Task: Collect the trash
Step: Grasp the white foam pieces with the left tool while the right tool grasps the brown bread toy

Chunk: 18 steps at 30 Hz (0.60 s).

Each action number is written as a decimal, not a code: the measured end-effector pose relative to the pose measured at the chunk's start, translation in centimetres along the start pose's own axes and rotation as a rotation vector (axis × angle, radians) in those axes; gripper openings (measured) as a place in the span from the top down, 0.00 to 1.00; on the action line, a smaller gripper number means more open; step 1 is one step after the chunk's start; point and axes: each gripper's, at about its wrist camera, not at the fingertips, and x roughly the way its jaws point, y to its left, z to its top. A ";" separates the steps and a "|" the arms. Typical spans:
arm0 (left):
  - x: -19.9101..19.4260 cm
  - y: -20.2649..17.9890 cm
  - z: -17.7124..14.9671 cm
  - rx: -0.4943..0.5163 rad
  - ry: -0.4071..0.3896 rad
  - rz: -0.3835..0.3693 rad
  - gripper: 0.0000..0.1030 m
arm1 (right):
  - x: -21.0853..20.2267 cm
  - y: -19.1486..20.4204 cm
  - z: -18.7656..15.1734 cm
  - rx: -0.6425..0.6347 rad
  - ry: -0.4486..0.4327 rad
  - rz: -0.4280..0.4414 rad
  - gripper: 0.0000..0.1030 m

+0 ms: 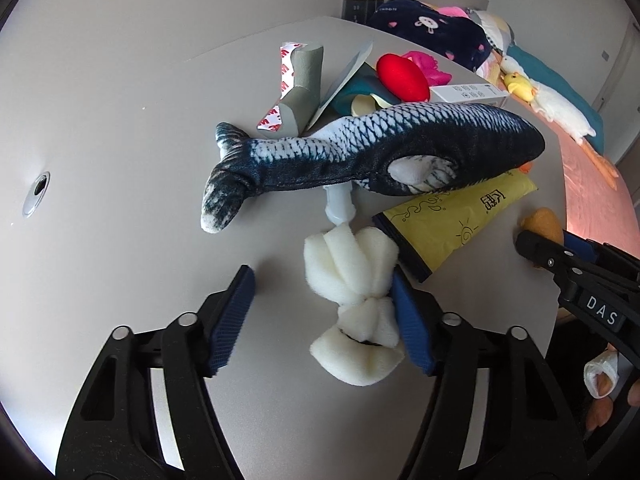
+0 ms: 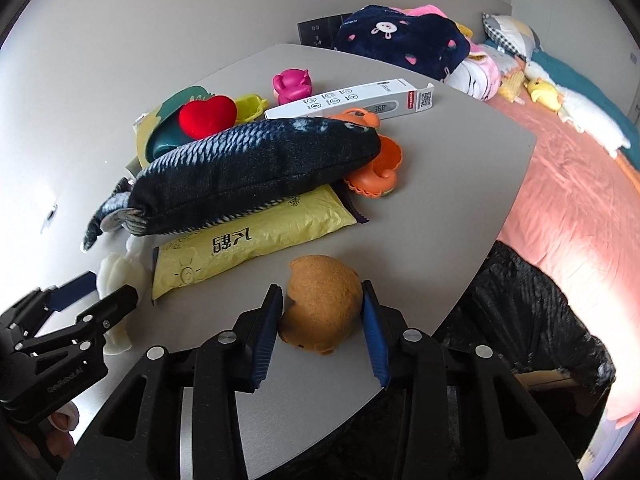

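Brown plush toy (image 2: 322, 304) is pinched by the right gripper (image 2: 320, 320) on the grey table (image 2: 440, 200); pink bed (image 2: 560, 220) at three o'clock; left gripper (image 1: 320, 312) is held spread.

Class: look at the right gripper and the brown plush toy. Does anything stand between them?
Nothing visible does. The brown plush toy already sits between the right gripper's jaws, both pads at its sides; the yellow packet lies apart, beyond it.

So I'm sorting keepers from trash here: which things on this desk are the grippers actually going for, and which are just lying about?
In hand for the job:
- brown plush, between the right gripper fingers
- white foam brush, at the open left gripper

Lying about:
- fish plush
- yellow packet
- red heart
- thermometer box
- orange toy
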 end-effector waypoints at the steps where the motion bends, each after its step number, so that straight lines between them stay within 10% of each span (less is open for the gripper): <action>1: 0.0 -0.1 0.0 0.008 0.007 -0.001 0.44 | -0.1 -0.1 0.0 0.011 0.002 0.011 0.60; 7: -0.2 -0.2 0.2 0.016 0.024 -0.060 0.67 | -0.6 -0.1 -0.1 0.019 -0.009 0.039 0.60; 18: -1.9 0.2 0.0 -0.009 0.015 -0.127 0.73 | -3.1 -0.7 -0.8 0.046 -0.058 0.051 0.60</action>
